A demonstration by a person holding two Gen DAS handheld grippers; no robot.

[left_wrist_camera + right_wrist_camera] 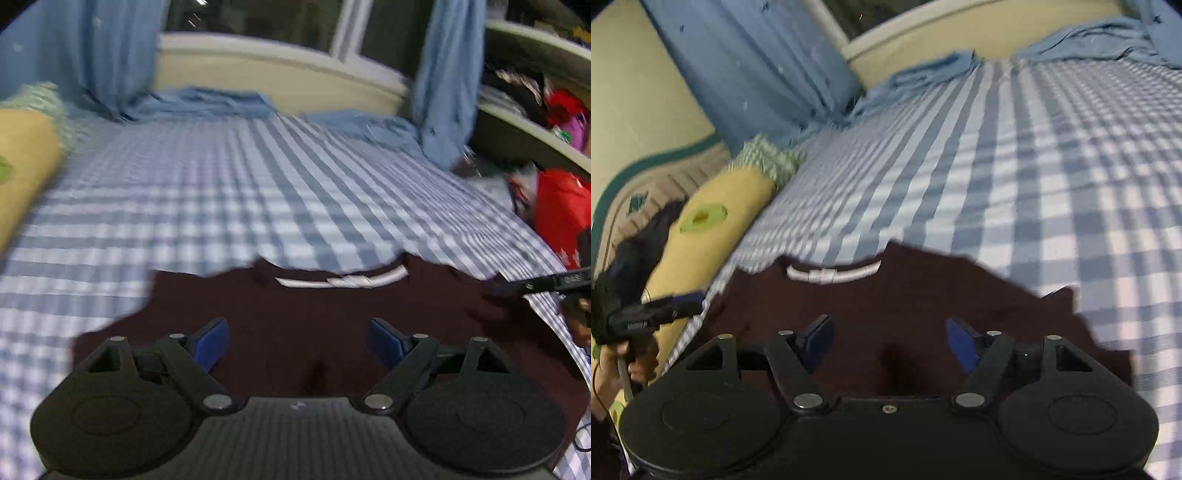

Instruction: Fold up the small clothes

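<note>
- Dark maroon garment (332, 332): one, under both tools.
- Grippers: two, left gripper (299, 341), right gripper (888, 341).
- Yellow bolster (713, 236): one, left.
- Blue curtains (448, 74): two, ahead.
- Checked sheet (207, 192): one.

no legible txt, gripper marking prob blurred

Dark maroon garment with white neck band (332, 314) lies on blue-and-white checked bedsheet (221, 192), nearest both cameras. Yellow cylindrical bolster pillow (713, 236) along sheet's left edge. Crumpled light-blue cloths (207, 103) at far edge, below blue curtains (447, 74).
</note>
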